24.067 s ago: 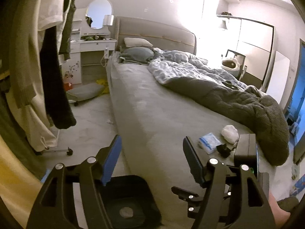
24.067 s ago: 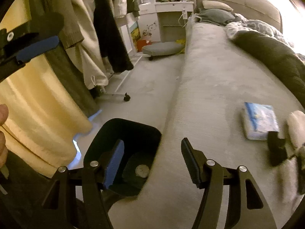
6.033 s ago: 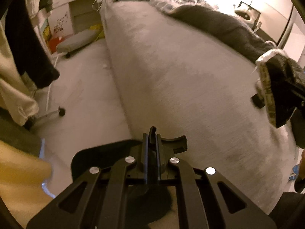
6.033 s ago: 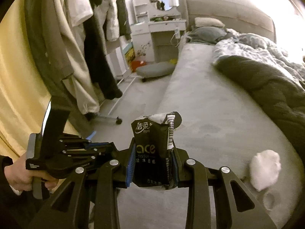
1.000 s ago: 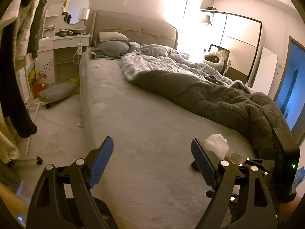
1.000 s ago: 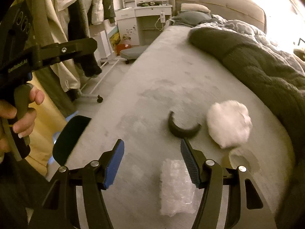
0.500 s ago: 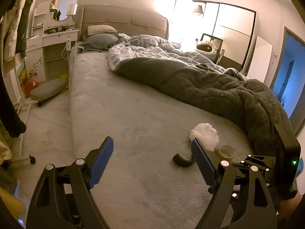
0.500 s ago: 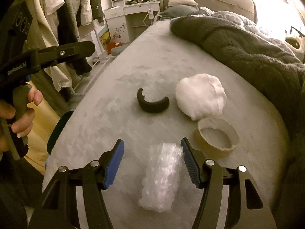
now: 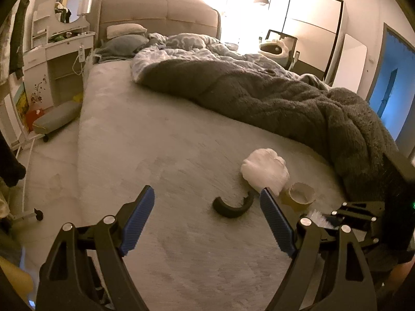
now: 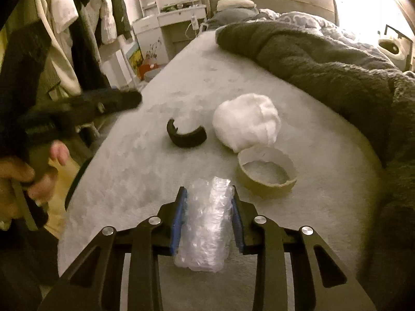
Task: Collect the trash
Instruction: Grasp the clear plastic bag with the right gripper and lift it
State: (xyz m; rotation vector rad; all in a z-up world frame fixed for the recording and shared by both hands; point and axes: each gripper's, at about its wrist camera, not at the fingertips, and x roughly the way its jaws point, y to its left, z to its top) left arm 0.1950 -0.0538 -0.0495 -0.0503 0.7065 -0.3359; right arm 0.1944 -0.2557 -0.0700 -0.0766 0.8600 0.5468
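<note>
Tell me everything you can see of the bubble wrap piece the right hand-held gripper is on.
The bubble wrap piece is a clear, crinkled wad of bubbled plastic film, bunched into a lumpy roll. It lies lengthwise on the grey bed cover, near its foot. The right hand-held gripper has just closed on it: both blue pads press its sides, squeezing the middle, with the ends bulging past the fingers. It sits just short of the cardboard tape ring, apart from it.

Both wrist views look down along their fingers, close above the bed (image 9: pixel 160 140); each shows the white wad (image 9: pixel 264 172) mid-frame.
</note>
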